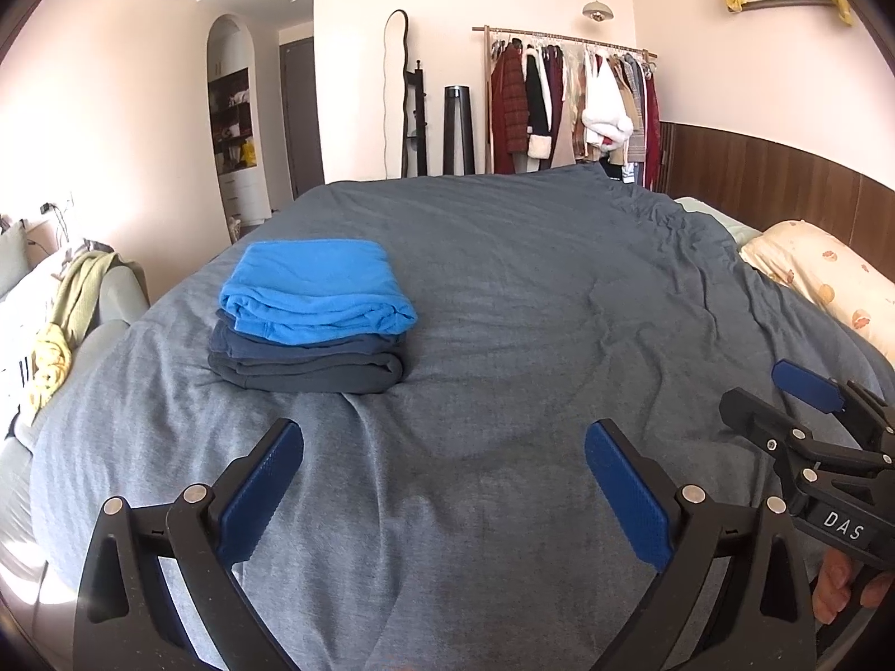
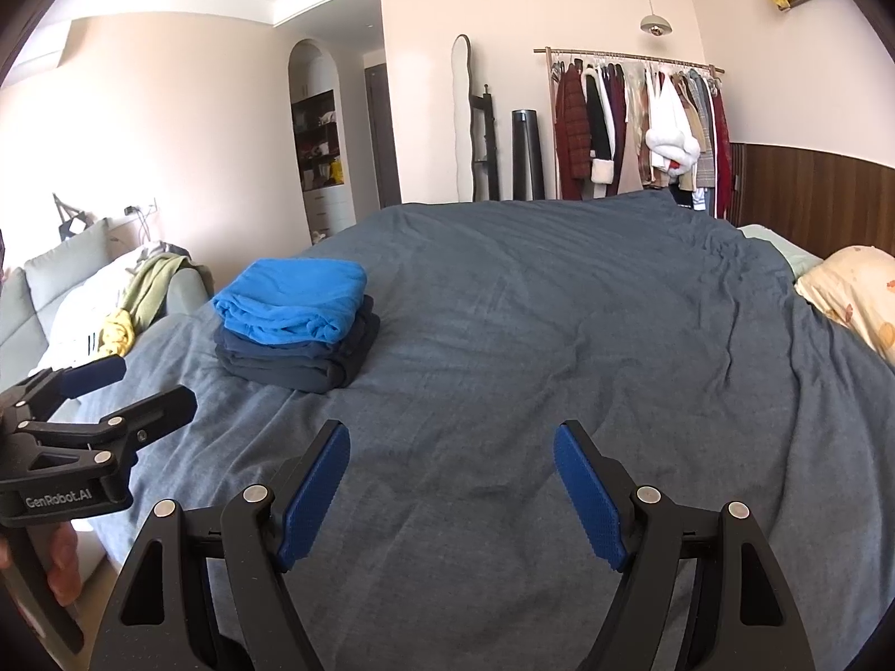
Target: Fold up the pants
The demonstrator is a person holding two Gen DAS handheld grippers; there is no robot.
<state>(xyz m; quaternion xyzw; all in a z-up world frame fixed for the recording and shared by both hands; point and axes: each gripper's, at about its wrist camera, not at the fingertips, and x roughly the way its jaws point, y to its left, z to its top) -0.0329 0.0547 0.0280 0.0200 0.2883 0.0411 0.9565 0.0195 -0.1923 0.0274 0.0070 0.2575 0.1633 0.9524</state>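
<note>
Left wrist view: the left tongs (image 1: 444,447) stand wide open with nothing between them, above the bare grey bed cover (image 1: 531,291). The folded pants (image 1: 313,316) lie in a neat stack on the bed, ahead and to the left of them, well apart. The right tongs (image 2: 452,450) are open and empty too, and the pants stack lies ahead and left of them.

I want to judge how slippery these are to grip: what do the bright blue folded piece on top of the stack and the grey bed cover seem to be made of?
The bright blue folded piece looks like soft fleece or thick jersey: matte, fuzzy, with rounded, bulky folds. The grey bed cover looks like heathered cotton knit: matte, speckled, softly creased. Neither is certain from these views.
</note>
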